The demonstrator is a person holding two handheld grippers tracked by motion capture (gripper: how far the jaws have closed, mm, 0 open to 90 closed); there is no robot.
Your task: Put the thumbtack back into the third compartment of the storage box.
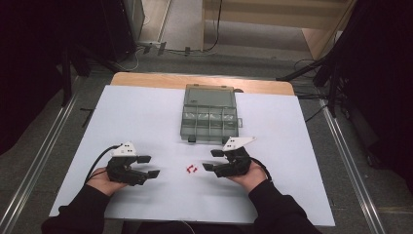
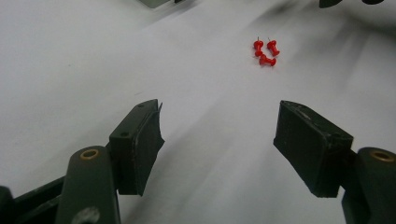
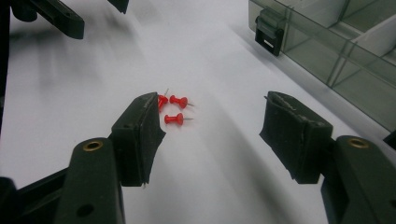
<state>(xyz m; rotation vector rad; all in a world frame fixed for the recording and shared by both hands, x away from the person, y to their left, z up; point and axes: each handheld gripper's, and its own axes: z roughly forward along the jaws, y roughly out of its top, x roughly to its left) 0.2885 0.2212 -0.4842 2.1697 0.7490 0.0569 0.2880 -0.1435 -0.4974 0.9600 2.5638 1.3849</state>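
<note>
From above, I hold my left gripper (image 1: 152, 166) and my right gripper (image 1: 211, 160) low over the white table (image 1: 146, 112). Both point in at each other. The red pins (image 1: 191, 169) lie on the table between them, nearer my right one. A clear box (image 1: 210, 114) with little rooms sits farther back, its lid open.

In my left gripper view, my jaws stand wide apart with nothing in them. The pins (image 2: 265, 50) lie up ahead, well away from my jaws, a bit to the right.

In my right gripper view, my jaws stand apart and hold nothing. The pins (image 3: 173, 108) lie just beside my left jaw, and one is partly hidden by it. The box (image 3: 336, 46) is at the top right, with its black clasp (image 3: 268, 31) facing me.
</note>
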